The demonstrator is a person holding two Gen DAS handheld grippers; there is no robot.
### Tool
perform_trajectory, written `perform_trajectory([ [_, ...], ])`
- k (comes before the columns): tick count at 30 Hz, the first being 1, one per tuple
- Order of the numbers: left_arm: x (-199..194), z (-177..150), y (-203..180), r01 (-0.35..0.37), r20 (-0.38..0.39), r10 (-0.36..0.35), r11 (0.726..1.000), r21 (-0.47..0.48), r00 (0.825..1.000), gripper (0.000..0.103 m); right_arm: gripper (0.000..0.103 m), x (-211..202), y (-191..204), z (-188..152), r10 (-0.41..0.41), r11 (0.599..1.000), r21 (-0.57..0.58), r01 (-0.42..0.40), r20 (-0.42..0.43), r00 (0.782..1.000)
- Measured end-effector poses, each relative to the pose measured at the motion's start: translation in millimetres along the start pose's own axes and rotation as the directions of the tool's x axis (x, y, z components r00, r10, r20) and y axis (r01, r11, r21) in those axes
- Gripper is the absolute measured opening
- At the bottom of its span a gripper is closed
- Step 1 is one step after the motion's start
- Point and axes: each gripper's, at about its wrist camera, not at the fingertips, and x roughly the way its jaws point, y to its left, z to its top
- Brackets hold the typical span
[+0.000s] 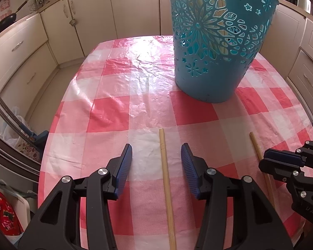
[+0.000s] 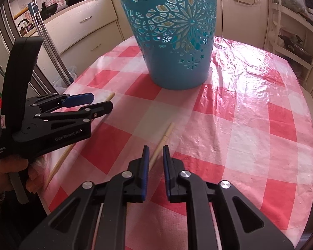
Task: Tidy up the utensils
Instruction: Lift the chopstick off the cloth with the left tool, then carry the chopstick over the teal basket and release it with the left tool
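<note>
**Resting chopsticks, two pairs of tongs above them**

Lying flat on the checked worktop (image 1: 114,108), one chopstick (image 1: 167,187) runs between the released left tongs (image 1: 156,162), untouched. The right tongs (image 2: 155,162) are nearly clenched around a second chopstick (image 2: 163,139); contact is unclear. Both sticks' near ends are hidden; their far ends point toward the blue basket (image 1: 215,48).

Basket (image 1: 210,79) rim cut off above; both chopsticks' (image 1: 167,187) near ends behind hand-held grippers.
</note>
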Motion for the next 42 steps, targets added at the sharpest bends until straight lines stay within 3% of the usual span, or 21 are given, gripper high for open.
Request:
perform_trajectory([
  [7, -2.9, -2.4, -3.1, 0.019, -0.010, -0.019, 1.000, 0.017, 1.000, 0.042, 0.014, 2.6, 14.5, -2.1, 0.031, 0.997, -0.065, -0.033, -0.041, 0.999],
  [9, -4.9, -4.1, -5.5, 0.032, -0.011, -0.032, 0.999, 0.034, 0.999, 0.035, 0.014, 2.4, 19.2, -3.2, 0.011, 0.996, -0.092, -0.015, -0.048, 0.999],
  [11, -7.3, -5.9, -10.4, 0.051, -0.015, -0.050, 0.997, 0.060, 0.999, 0.016, 0.014, 2.4, 15.9, -4.0, -0.010, 0.998, -0.066, 0.008, -0.036, 0.999],
  [13, -8.9, -6.4, -15.8, 0.070, -0.027, -0.068, 0.994, 0.080, 0.997, 0.005, 0.014, 2.4, 14.8, -3.7, -0.007, 0.999, -0.046, 0.005, -0.042, 0.999],
  [16, -9.8, -4.8, -15.7, 0.108, -0.056, -0.105, 0.993, 0.054, 0.993, 0.005, 0.014, 2.7, 19.8, -3.8, -0.012, 0.997, -0.080, 0.008, -0.054, 0.998],
  [19, -7.6, -2.4, -11.5, 0.128, -0.084, -0.125, 0.991, 0.036, 0.989, 0.005, 0.017, 4.8, 12.9, -0.8, -0.048, 0.998, -0.032, 0.046, -0.040, 0.998],
  [24, -0.9, 6.5, -16.1, 0.110, -0.120, -0.101, 0.991, 0.079, 0.988, 0.005, 0.017, 6.1, 9.8, -1.9, -0.033, 0.999, -0.030, 0.033, -0.021, 0.999],
  [27, -0.4, 11.8, -13.5, 0.155, -0.141, -0.146, 0.986, 0.059, 0.979, 0.004, 0.012, 4.4, 7.1, -5.0, -0.032, 0.999, -0.026, 0.031, -0.005, 0.999],
  [34, -40.9, 20.9, 3.6, 0.263, -0.051, -0.265, 0.964, -0.033, 0.963, 0.004, 0.010, 1.6, 5.8, -10.7, -0.039, 0.999, -0.030, 0.040, 0.035, 0.999],
  [38, -76.5, 34.3, 13.3, 0.341, 0.022, -0.341, 0.939, -0.052, 0.940, 0.004, 0.010, 2.0, 3.7, -10.9, -0.030, 0.999, -0.021, 0.031, 0.040, 0.999],
  [42, -120.7, 60.0, 20.7, 0.415, 0.135, -0.405, 0.908, -0.061, 0.904, 0.004, 0.010, 2.5, 3.6, -11.4, -0.030, 0.999, -0.018, 0.031, 0.044, 0.999],
])
